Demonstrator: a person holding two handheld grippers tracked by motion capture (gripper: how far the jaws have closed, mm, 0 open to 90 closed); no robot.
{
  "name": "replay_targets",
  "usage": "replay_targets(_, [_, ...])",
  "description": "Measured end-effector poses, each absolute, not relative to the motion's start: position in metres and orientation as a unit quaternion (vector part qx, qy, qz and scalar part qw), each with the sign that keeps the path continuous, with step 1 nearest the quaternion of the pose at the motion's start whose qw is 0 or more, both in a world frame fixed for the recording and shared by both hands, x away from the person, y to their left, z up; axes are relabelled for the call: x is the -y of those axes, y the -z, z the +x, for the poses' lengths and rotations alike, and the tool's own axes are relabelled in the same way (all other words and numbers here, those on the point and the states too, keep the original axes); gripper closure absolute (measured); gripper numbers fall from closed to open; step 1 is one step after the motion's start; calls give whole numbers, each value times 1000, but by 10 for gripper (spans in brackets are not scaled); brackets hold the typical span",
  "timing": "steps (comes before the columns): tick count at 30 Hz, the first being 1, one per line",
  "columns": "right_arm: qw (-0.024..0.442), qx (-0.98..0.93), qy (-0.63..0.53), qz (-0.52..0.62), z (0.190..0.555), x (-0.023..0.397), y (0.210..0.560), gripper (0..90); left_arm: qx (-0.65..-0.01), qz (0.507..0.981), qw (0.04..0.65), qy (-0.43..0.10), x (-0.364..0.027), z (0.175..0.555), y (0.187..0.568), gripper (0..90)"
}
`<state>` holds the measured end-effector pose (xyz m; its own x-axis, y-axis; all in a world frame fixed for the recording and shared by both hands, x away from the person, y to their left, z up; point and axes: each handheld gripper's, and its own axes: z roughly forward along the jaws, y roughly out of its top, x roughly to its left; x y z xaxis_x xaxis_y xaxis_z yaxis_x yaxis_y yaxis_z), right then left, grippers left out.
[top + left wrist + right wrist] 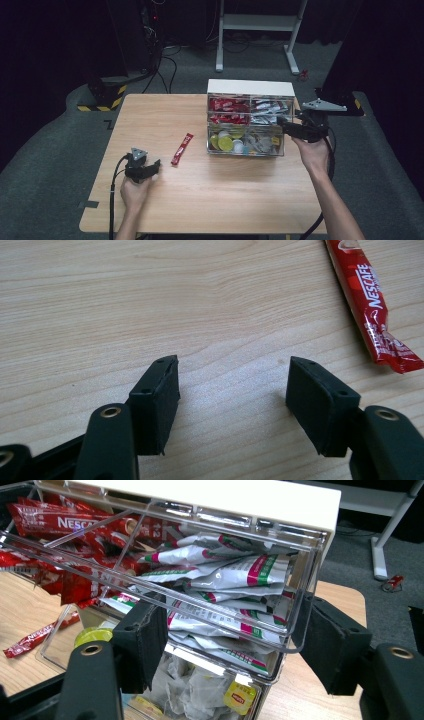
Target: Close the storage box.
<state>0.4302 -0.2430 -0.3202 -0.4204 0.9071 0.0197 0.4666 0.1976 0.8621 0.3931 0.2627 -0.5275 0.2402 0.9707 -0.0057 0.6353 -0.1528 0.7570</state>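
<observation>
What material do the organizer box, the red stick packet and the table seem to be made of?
The organizer box seems to be clear, glossy hard plastic: the contents show through its walls, under an opaque white top. The red stick packet looks like shiny printed foil or film, crimped at the end. The table shows matte pale wood grain, possibly laminate.
</observation>
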Motion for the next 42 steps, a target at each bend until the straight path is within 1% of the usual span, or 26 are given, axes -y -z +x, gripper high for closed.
replay_targets(4, [264,-730,-421,469,429,242,323,304,-562,715,330,-253,-263,393,527,383])
replay_targets(8, [266,-730,-412,476,429,242,327,270,-562,715,330,-253,-263,393,528,380])
replay_targets(17, [255,-731,-417,477,428,244,335,266,-562,715,331,-253,-263,393,528,379])
replay_targets(28, [254,-726,-429,473,421,251,335,263,-560,716,330,-254,-263,393,528,377])
replay_targets(36, [254,-718,-446,470,413,259,333,289,-560,716,330,-253,-263,393,528,376])
replay_targets(37, [253,-717,-450,468,411,261,334,305,-560,716,330,-253,-263,393,528,376])
replay_targets(42, [252,-715,-455,467,408,265,334,331,-560,716,330,-253,-263,393,528,375])
